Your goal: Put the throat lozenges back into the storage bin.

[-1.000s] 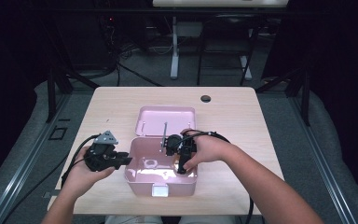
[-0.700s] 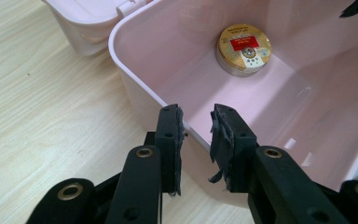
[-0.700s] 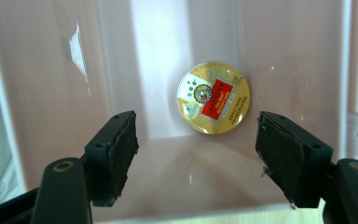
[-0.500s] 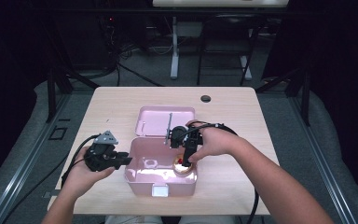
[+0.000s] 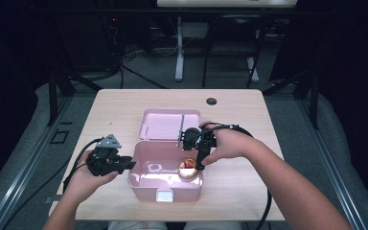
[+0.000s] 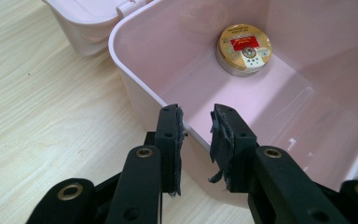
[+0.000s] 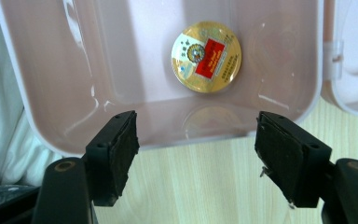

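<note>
A pink plastic box (image 5: 158, 165) stands open on the wooden table, its lid (image 5: 165, 123) lying flat behind it. On the box floor rests a round gold tin (image 5: 188, 168) with a red label, also seen as the tin (image 6: 244, 49) and the tin (image 7: 206, 57). My left gripper (image 5: 130, 165) clamps the box's left wall; its jaws (image 6: 196, 116) straddle the rim. Above the box's right side hangs my right gripper (image 5: 199, 165), open and empty (image 7: 196, 140), with the tin below and beyond its pads.
A white latch (image 5: 164, 195) sits on the box front, close to the table's near edge. A dark round hole (image 5: 211, 101) marks the table's back. Bare wood lies left and right of the box. Cables trail from both grippers.
My right gripper has risen out of the box and drawn back a little, leaving the tin lying on the box floor. The left gripper and the box have stayed put.
</note>
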### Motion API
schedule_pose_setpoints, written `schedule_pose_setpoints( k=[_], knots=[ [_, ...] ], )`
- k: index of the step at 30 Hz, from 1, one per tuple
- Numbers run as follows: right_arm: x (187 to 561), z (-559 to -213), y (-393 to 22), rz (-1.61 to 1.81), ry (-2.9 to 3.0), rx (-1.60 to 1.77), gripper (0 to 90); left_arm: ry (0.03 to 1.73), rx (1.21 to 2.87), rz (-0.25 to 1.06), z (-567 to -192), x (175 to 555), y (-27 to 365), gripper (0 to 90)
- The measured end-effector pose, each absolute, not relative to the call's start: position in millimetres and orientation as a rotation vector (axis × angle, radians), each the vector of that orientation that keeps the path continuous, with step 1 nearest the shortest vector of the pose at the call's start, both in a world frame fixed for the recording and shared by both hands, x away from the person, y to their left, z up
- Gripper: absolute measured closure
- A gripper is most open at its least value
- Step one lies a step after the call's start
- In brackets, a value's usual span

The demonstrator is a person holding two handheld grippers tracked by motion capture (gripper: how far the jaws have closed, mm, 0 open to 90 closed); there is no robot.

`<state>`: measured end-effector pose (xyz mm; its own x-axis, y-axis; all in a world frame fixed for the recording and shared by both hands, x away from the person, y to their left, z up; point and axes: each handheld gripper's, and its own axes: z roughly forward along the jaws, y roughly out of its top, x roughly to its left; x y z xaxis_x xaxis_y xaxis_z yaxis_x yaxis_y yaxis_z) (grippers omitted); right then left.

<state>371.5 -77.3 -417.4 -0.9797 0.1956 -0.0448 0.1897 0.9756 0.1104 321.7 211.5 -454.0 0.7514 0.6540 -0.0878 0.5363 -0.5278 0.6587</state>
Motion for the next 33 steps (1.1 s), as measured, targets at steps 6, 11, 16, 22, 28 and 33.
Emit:
schedule_pose_setpoints(
  k=[6,11,16,22,28,33],
  knots=[
    [373.9,-418.6,-85.2,0.142,3.070,0.334,30.1,0.891,2.256,0.220,-454.1,321.6,211.4,72.2],
    [376.6,-420.7,-92.9,0.130,3.070,0.359,30.5,0.891,2.256,0.221,-454.1,321.6,211.3,72.2],
    [377.3,-423.6,-100.6,0.111,3.071,0.385,30.9,0.894,2.254,0.219,-454.1,321.4,211.1,72.2],
    [379.2,-425.6,-109.9,0.111,3.053,0.428,32.0,0.892,2.256,0.221,-454.0,321.6,211.3,72.3],
    [382.9,-428.9,-118.5,0.125,3.021,0.495,34.9,0.893,2.255,0.220,-454.1,321.5,211.1,72.2],
    [386.4,-432.7,-123.6,0.147,2.978,0.570,36.1,0.897,2.254,0.223,-454.2,321.2,210.8,72.2]
  ],
)
